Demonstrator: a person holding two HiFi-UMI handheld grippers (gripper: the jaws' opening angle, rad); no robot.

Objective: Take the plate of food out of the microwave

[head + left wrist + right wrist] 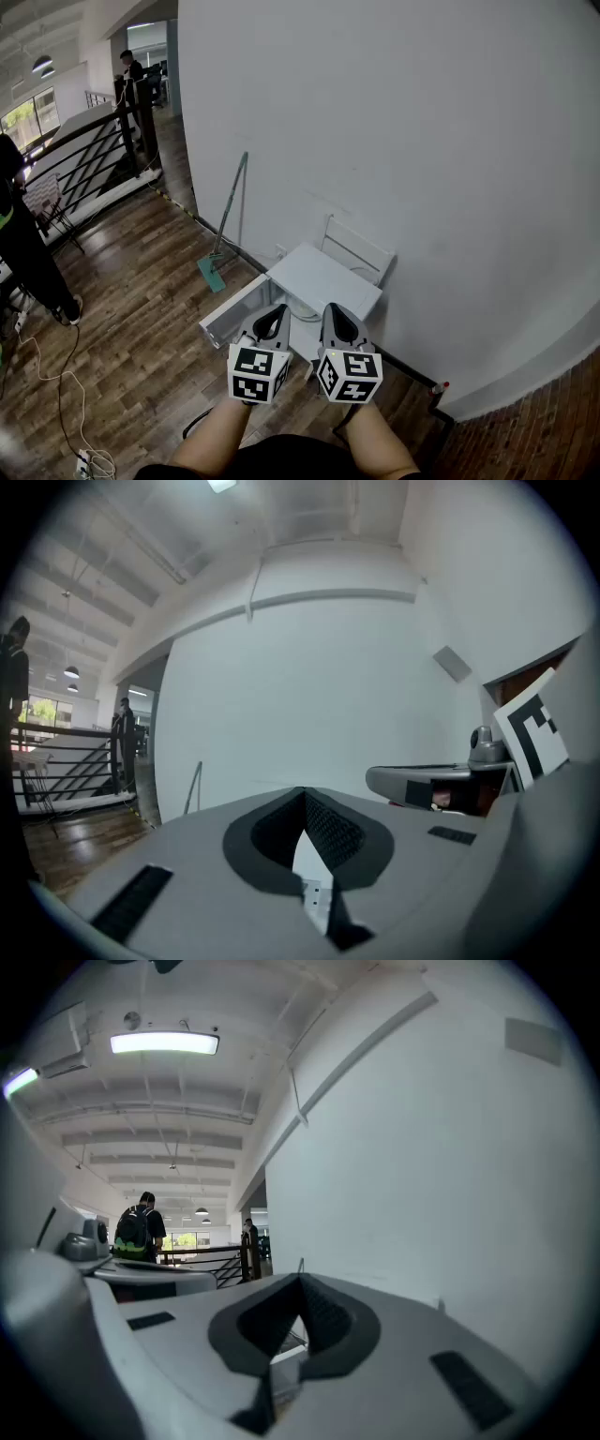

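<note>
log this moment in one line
left gripper: shut, empty | right gripper: shut, empty | microwave: on floor by wall | plate: not seen

Inside of the white box (pixel 328 278) is hidden.

The head view looked steeply down from close above the left gripper (pixel 272 323) and right gripper (pixel 339 325) onto a dark wooden plank floor (pixel 141 337). Each gripper view faced outward, slightly upward, along its own jaws; all three shared the plain white wall (pixel 394 122) and the distant black metal railing (pixel 84 159)
</note>
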